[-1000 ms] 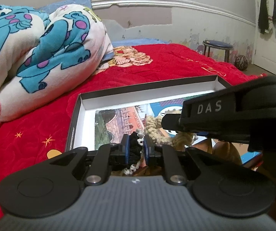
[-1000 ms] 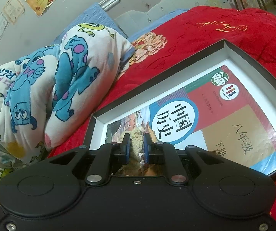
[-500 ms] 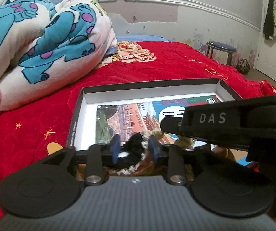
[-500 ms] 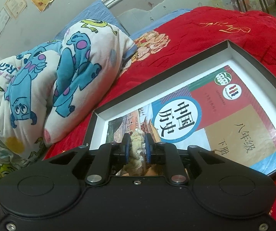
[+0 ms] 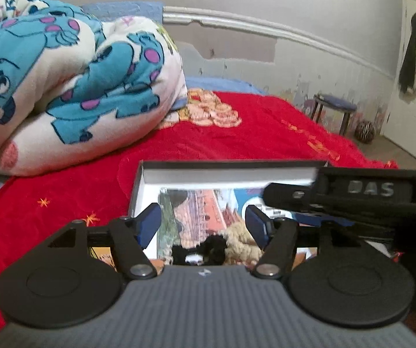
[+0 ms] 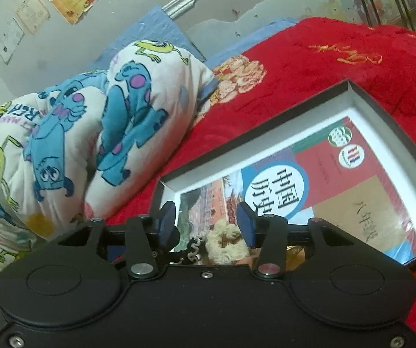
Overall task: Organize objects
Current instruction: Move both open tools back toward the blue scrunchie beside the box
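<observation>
A shallow black box (image 5: 225,164) with white inner walls lies on the red bedspread and holds a textbook (image 6: 338,191). A black fluffy scrunchie (image 5: 205,248) and a cream fluffy scrunchie (image 5: 241,245) lie on the book at the box's near left end. My left gripper (image 5: 203,224) is open above them and holds nothing. My right gripper (image 6: 206,221) is open too, with the cream scrunchie (image 6: 226,243) lying below its jaws and the black one (image 6: 192,248) beside it. The right gripper's body (image 5: 353,200) crosses the left wrist view.
A folded cartoon-print quilt (image 5: 62,87) lies at the head of the bed, left of the box. The box (image 6: 382,107) reaches towards the bed's right side. A blue stool (image 5: 334,107) and a dark ball (image 5: 364,132) stand on the floor by the wall.
Both grippers have opened. The left let go of the black scrunchie and the right let go of the cream one; both now lie on the book. Both grippers have drawn back a little.
</observation>
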The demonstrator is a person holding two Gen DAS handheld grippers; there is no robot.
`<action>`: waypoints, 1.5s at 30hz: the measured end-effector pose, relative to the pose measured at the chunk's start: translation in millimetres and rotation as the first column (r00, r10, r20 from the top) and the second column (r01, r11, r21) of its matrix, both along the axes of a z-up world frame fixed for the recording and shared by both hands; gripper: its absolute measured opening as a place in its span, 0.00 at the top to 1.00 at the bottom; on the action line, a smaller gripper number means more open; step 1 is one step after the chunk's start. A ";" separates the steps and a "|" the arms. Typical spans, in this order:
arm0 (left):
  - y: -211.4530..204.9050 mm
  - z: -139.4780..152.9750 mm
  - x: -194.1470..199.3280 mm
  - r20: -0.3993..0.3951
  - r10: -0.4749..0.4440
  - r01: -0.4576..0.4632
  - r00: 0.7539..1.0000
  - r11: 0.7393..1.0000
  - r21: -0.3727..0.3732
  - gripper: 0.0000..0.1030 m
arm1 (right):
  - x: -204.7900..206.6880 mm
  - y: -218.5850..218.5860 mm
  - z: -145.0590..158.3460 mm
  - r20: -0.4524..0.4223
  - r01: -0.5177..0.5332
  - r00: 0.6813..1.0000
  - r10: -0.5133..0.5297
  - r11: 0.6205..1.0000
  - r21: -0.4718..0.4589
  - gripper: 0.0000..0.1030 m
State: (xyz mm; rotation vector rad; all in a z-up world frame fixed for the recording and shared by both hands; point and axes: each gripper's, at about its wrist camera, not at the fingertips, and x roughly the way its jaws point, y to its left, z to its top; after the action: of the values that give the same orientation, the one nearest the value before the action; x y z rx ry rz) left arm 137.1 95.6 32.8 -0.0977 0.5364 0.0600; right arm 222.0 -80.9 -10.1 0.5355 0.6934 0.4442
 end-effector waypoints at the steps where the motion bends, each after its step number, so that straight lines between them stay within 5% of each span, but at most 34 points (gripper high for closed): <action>1: 1.1 4.5 -2.2 0.014 -0.003 0.003 1.000 1.000 -0.006 0.25 | -1.7 -2.6 5.6 0.012 -0.002 1.000 0.002 1.000 -0.011 0.53; 8: 1.1 35.6 -21.0 0.107 -0.105 0.114 0.989 0.990 -0.084 0.17 | -32.3 -52.7 54.6 0.108 0.103 0.989 -0.096 0.993 -0.054 0.48; 16: -29.8 56.2 -46.2 0.166 -0.253 0.260 0.953 0.965 -0.019 0.16 | -73.1 -98.2 83.4 0.114 0.226 0.970 -0.215 0.969 -0.100 0.46; 25: -61.8 23.4 -92.2 0.040 -0.386 0.384 0.922 0.922 0.050 0.16 | -147.3 -107.9 44.5 -0.002 0.286 0.958 -0.287 0.954 -0.086 0.46; 28: -69.6 1.1 -92.8 -0.004 -0.378 0.378 0.926 0.926 0.020 0.17 | -154.4 -106.9 23.0 -0.070 0.294 0.952 -0.298 0.954 -0.066 0.51; 32: -82.7 -25.6 -85.4 -0.070 -0.365 0.367 0.928 0.930 0.016 0.23 | -149.9 -102.8 -2.0 -0.148 0.262 0.949 -0.277 0.958 -0.113 0.58; 39: -90.9 -56.4 -70.5 -0.164 -0.327 0.339 0.931 0.940 0.046 0.49 | -135.3 -92.0 -34.8 -0.261 0.221 0.932 -0.251 0.965 -0.140 0.69; 45: -101.4 -60.8 -71.7 -0.160 -0.340 0.359 0.927 0.927 0.110 0.68 | -127.3 -75.1 -42.6 -0.272 0.182 0.937 -0.220 0.970 -0.159 0.71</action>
State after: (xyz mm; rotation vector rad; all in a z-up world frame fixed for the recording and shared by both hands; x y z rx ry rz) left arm 65.4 -5.8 -28.0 0.1397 0.6804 -0.2487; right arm 94.7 -156.0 -52.7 0.5456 0.9310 0.1260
